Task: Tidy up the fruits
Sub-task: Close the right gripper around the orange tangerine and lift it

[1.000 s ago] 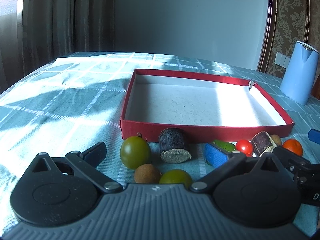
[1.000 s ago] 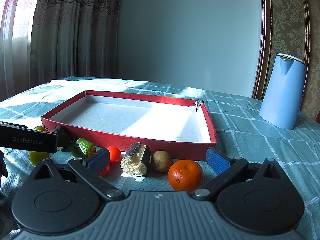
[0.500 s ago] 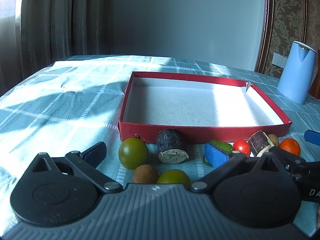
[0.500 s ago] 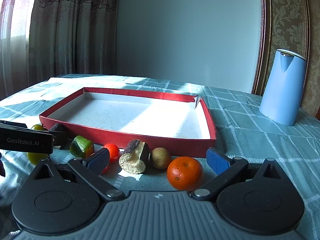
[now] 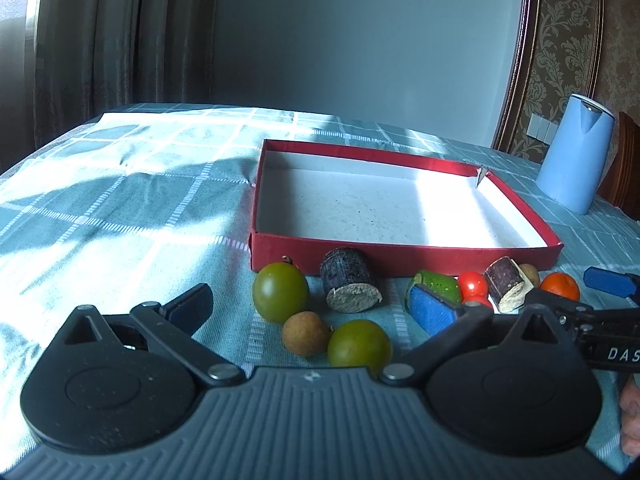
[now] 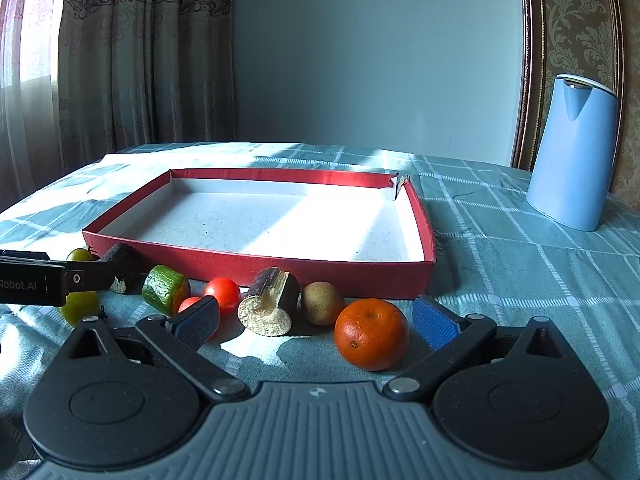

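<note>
An empty red tray [image 5: 400,258] [image 6: 280,268] lies on the checked tablecloth. In front of it is a row of fruit. My left gripper [image 5: 310,310] is open, with two green fruits [image 5: 280,291] [image 5: 359,342], a brown longan [image 5: 306,333] and a dark sugarcane piece [image 5: 348,280] between its fingers, none touched. My right gripper [image 6: 316,322] is open around a split sugarcane piece [image 6: 270,300], a brown fruit [image 6: 322,303] and an orange [image 6: 371,334]. A green cut piece [image 6: 165,289] and red tomatoes [image 6: 222,294] lie left of them.
A blue kettle [image 6: 572,152] [image 5: 572,152] stands at the back right of the table. Curtains hang behind on the left, a plain wall behind the tray. The left gripper's body [image 6: 36,282] juts in at the right wrist view's left edge.
Both grippers have eased back and risen slightly, so the fruit row and tray sit a little farther away. Nothing was grasped; both stay open.
</note>
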The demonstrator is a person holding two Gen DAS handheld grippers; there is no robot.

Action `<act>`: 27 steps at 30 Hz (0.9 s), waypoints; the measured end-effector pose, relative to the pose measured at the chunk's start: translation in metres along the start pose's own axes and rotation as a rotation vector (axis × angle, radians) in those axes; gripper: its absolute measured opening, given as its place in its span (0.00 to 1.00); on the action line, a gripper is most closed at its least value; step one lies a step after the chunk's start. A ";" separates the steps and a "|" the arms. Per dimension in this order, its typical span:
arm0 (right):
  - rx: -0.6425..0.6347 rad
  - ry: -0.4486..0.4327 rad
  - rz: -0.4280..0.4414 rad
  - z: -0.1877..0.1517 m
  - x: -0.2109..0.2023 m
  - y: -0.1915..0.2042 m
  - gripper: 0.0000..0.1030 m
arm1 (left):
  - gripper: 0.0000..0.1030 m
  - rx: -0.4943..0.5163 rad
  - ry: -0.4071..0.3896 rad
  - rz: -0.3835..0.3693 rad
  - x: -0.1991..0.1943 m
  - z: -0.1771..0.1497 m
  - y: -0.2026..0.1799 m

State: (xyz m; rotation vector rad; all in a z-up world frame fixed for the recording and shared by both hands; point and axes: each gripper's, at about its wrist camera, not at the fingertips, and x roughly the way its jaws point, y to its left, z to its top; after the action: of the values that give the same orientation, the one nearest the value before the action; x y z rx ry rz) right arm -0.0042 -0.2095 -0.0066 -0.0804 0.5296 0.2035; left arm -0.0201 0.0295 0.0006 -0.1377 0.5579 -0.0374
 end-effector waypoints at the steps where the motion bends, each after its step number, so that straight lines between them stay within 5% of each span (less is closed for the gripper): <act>1: -0.002 0.007 0.002 0.000 0.000 -0.001 1.00 | 1.00 -0.020 0.010 -0.011 0.000 -0.001 0.005; 12: 0.008 0.060 0.063 -0.008 -0.004 -0.016 0.96 | 1.00 0.057 0.047 -0.021 0.004 -0.007 -0.007; 17: 0.069 0.151 0.018 -0.004 0.016 -0.032 0.80 | 1.00 0.052 0.062 -0.022 0.006 -0.007 -0.006; 22: 0.019 0.151 0.000 0.000 0.025 -0.030 0.68 | 1.00 0.054 0.061 -0.023 0.006 -0.007 -0.006; 25: 0.028 0.134 0.000 -0.001 0.022 -0.032 0.43 | 1.00 0.058 0.056 -0.021 0.005 -0.008 -0.006; 27: 0.051 0.132 0.017 -0.001 0.021 -0.037 0.41 | 1.00 0.064 0.053 -0.026 0.003 -0.008 -0.007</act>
State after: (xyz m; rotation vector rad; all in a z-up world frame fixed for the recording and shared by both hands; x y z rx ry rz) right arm 0.0210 -0.2418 -0.0173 -0.0396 0.6673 0.2023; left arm -0.0218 0.0215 -0.0071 -0.0821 0.6070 -0.0843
